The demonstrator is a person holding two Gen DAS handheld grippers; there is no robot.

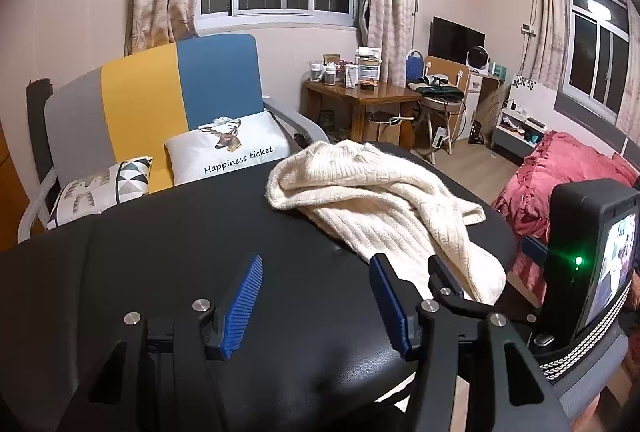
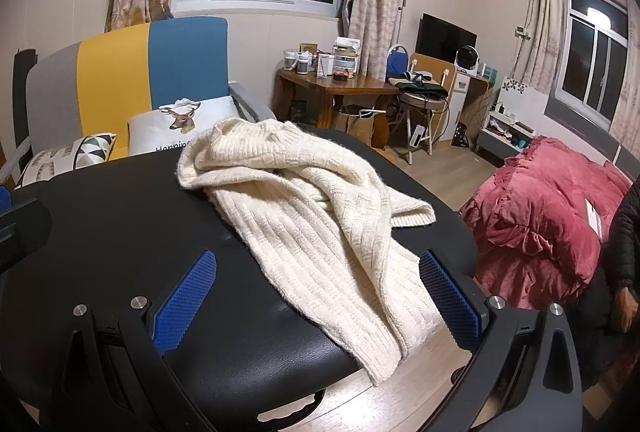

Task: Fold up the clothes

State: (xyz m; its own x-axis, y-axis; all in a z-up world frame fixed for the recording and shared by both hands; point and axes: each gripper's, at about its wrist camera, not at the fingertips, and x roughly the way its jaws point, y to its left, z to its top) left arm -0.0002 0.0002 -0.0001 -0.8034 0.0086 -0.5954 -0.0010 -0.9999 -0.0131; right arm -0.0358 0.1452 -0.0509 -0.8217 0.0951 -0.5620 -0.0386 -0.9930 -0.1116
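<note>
On the black counter [image 2: 120, 216] lies a cream knit sweater [image 2: 304, 216], all bunched up and not folded. One end hangs a little over the near edge of the counter. My right gripper [image 2: 316, 296] has its jaws wide open, and the near part of the sweater lies between them, lower down. I cannot see the pads touching it. My left gripper [image 1: 316, 302] is open too, with only bare counter between its jaws. From the left wrist view, the sweater [image 1: 384, 200] sits ahead and to the right of that gripper. Behind the counter I see a sofa [image 1: 160, 100] with pillows, and off to the right a bed with a red blanket [image 2: 552, 216].
</note>
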